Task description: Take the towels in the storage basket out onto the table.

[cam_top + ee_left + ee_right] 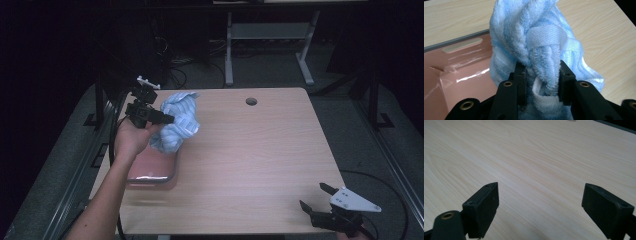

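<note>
The left gripper (540,75) clamps a bunched towel (177,122) at upper left, over the pink tray (150,167). Soft and light, it likely needs a thick fold. The right gripper (540,210) gapes idle.

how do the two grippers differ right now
The left gripper is shut on the blue striped towel; the right gripper stands wide open with nothing between its jaws. The left gripper is raised above the pink tray at the table's left edge; the right gripper sits low at the near right corner of the table. Both have black jaws.
</note>
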Tool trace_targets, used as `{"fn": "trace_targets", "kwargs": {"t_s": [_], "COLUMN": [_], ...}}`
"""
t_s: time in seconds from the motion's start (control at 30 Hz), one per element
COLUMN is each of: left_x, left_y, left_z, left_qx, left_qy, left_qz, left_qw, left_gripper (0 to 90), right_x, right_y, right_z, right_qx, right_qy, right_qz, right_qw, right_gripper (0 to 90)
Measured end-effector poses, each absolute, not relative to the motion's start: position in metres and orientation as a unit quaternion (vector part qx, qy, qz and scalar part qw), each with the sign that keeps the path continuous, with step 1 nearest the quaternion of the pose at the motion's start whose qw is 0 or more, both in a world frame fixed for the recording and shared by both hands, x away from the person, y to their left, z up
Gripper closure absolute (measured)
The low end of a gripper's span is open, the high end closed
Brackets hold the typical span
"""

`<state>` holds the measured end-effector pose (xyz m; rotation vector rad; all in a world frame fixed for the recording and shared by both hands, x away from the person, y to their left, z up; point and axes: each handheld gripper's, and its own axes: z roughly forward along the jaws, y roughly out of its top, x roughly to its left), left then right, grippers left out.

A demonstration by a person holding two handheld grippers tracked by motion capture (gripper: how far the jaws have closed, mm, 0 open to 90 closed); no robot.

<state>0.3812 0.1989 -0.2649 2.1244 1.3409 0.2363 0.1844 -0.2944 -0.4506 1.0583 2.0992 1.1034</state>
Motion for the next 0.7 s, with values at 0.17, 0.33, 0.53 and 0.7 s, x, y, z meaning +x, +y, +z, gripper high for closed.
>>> {"fn": "trace_targets", "kwargs": {"t_s": [0.17,0.33,0.53,0.7], "left_x": [0.385,0.387,0.390,0.392], "left_y": [0.190,0.178,0.165,0.155], "left_z": [-0.265,-0.263,-0.263,-0.264], "left_qx": [0.808,0.811,0.818,0.822], "left_qy": [0.498,0.494,0.484,0.477], "left_qz": [0.084,0.083,0.080,0.078], "left_qw": [0.302,0.303,0.301,0.302], "left_gripper": [67.0,67.0,67.0,67.0], "right_x": [0.184,0.183,0.183,0.182], "right_y": [-0.294,-0.295,-0.296,-0.295], "right_z": [-0.451,-0.451,-0.450,-0.450], "right_qx": [0.391,0.392,0.394,0.390], "right_qy": [0.780,0.779,0.777,0.779], "right_qz": [0.408,0.410,0.412,0.410], "right_qw": [0.268,0.267,0.267,0.269], "right_gripper": [13.6,13.6,13.6,13.6]}}
